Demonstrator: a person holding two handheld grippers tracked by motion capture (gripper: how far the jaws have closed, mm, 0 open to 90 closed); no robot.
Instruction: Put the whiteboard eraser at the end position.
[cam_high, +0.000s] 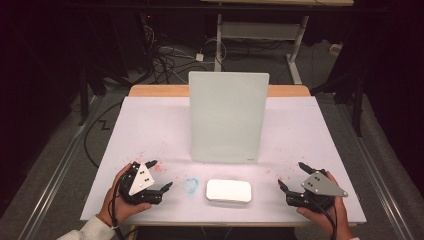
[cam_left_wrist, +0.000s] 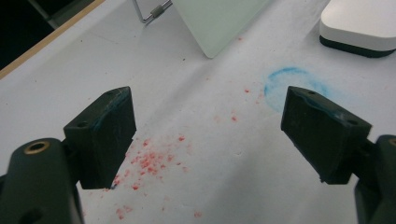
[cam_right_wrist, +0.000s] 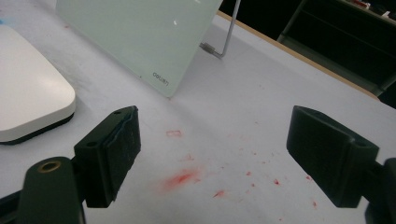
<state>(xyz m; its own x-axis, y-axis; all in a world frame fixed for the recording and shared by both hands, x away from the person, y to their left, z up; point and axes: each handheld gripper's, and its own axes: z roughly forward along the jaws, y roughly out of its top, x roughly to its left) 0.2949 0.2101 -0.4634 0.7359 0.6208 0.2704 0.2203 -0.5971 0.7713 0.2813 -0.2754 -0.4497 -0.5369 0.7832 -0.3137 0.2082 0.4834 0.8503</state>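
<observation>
Both claws wide and empty: left claw near front-left corner of tabletop, right claw near front-right. White eraser block sits at front edge between them, untouched. Glass board upright mid-tabletop. Judging: nothing grasped yet, all work left.

Glossy white plastic eraser, smooth frosted glass board w/ metal stand, matt paper-covered table.

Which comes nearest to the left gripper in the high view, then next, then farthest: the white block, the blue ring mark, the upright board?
1. Blue ring mark: just right of the left gripper.
2. White block: farther right, along the front edge.
3. Upright board: behind, at mid table.
</observation>
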